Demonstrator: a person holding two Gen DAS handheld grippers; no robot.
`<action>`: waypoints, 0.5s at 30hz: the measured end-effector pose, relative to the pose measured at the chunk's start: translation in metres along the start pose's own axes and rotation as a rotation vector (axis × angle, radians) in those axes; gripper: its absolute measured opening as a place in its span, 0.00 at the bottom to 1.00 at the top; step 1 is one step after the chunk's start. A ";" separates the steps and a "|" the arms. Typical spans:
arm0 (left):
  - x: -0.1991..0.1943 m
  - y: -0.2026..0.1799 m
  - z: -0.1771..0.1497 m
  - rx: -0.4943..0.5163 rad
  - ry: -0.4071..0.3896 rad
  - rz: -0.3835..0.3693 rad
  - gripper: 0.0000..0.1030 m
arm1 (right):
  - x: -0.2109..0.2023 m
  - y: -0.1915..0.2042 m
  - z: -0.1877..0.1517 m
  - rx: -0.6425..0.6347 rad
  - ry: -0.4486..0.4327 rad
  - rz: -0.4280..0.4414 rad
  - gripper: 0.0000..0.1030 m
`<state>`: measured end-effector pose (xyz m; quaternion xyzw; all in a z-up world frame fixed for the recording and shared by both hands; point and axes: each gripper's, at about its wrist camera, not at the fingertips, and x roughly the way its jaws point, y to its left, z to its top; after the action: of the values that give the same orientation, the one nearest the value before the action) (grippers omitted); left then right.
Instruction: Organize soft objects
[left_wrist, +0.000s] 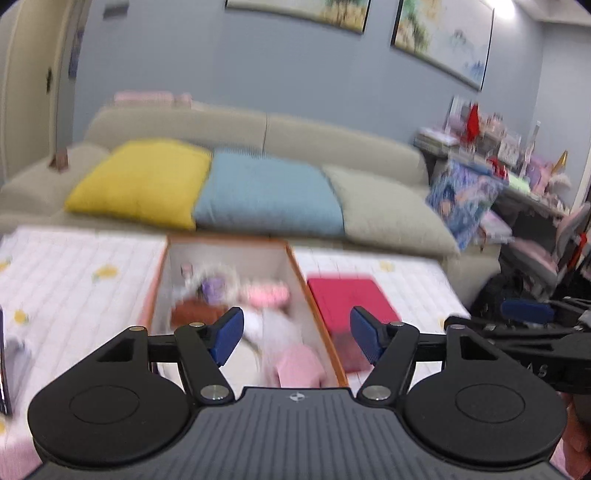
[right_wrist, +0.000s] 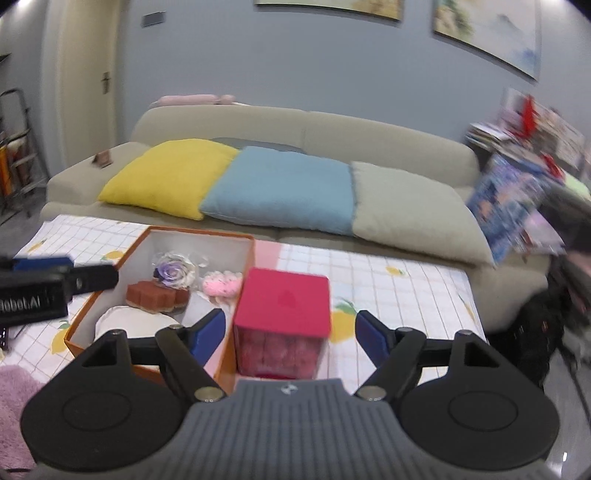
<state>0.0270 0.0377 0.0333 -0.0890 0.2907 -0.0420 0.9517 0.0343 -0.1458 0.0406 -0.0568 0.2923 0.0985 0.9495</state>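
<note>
On the quilted, lemon-printed table cover (right_wrist: 399, 291), one orange-walled box (right_wrist: 177, 234) is being shown at the left with four soft things counted inside: a purple fabric rose (right_wrist: 173, 272), a brown flower-shaped cushion (right_wrist: 153, 295), a pink plush (right_wrist: 221, 285) and a white cushion (right_wrist: 122, 321) at the near end. Just to the right of the box, and apparently touching its wall, one red-lidded cube (right_wrist: 284, 302) of pink roses is being framed between the fingers of the right gripper (right_wrist: 290, 334), whose jaws are being held wide apart with nothing gripped. The left gripper (left_wrist: 295, 334) is likewise being held wide open and empty above the box, where a pink cloth (left_wrist: 299, 365) is also being seen, blurred. Behind the table, three cushions are being displayed on the beige sofa (right_wrist: 332, 129): a yellow cushion (right_wrist: 170, 175), a blue cushion (right_wrist: 284, 188) and a grey cushion (right_wrist: 410, 210). At the far right, cluttered shelves (right_wrist: 535, 147) are being shown, blurred.
</note>
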 end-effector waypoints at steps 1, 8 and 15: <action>0.003 0.001 -0.003 -0.018 0.028 -0.024 0.76 | -0.002 0.000 -0.004 0.011 0.002 -0.005 0.77; -0.005 -0.012 -0.027 0.004 0.028 0.072 0.84 | -0.009 0.004 -0.030 0.031 0.027 -0.003 0.87; 0.008 -0.022 -0.043 0.074 0.104 0.124 0.85 | 0.001 -0.001 -0.045 0.069 0.075 -0.039 0.94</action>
<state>0.0088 0.0087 -0.0016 -0.0333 0.3431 0.0016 0.9387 0.0103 -0.1543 0.0029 -0.0333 0.3299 0.0675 0.9410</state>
